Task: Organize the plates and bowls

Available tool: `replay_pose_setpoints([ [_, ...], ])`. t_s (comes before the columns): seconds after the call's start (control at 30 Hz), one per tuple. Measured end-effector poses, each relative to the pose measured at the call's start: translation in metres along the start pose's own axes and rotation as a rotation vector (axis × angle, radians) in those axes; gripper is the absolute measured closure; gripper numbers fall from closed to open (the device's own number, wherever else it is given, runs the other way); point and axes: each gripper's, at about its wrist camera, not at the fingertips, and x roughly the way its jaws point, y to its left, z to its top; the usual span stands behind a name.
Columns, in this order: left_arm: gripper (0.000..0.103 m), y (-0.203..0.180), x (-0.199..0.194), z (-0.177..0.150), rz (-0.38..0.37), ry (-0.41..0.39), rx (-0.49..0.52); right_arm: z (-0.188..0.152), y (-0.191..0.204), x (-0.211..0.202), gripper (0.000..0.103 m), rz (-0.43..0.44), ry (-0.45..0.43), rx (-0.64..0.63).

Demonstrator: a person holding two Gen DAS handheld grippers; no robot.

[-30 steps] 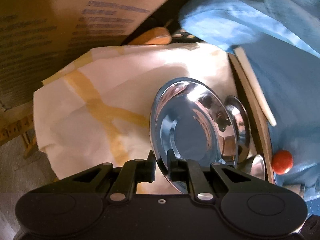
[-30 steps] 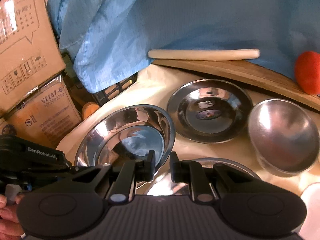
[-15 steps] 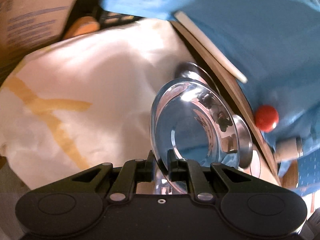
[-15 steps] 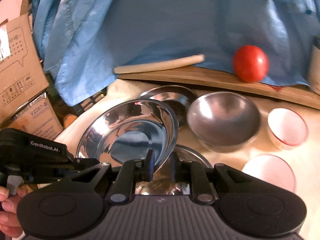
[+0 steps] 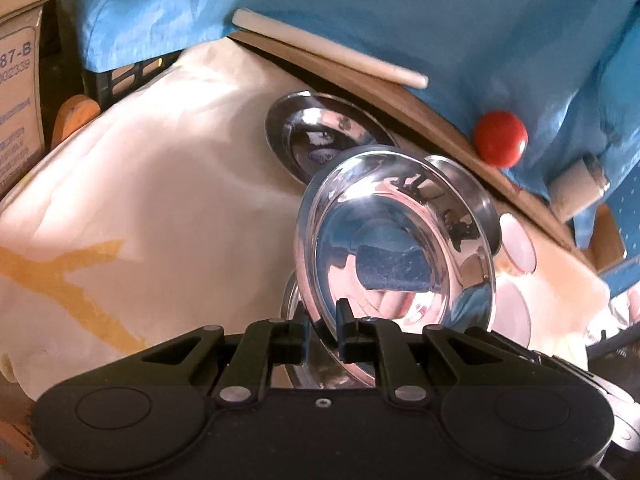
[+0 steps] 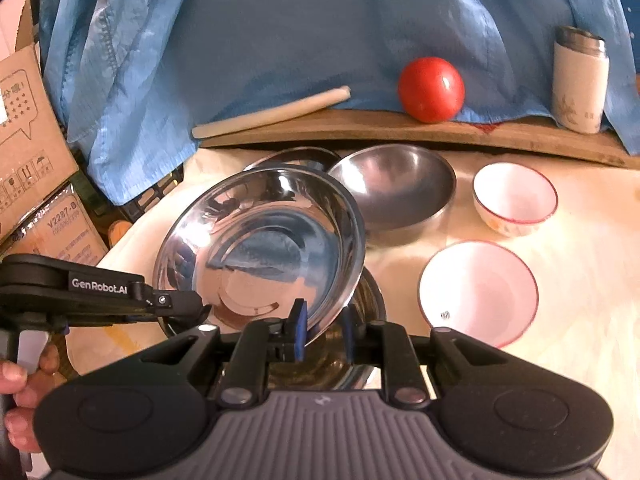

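Left wrist: round, mirror-shiny steel plate [image 5: 394,236]

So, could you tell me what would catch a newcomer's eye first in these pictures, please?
First, the shiny steel plate, lifted and tilted in mid-scene, with the left claw pinching its rim on one side and the right claw at its near edge. Next, the bright red tomato on the wooden board at the back, against blue cloth. Then the two white bowls on the right.
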Motion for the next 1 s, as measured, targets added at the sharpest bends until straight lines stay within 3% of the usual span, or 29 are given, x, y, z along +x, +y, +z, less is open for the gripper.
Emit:
replay_pose_setpoints([
  [1.0,0.082,-0.021,0.007,-0.006,0.120,0.136,0.227,-0.010,0.000,-0.004,0.081,-0.001,0.125,0.062],
])
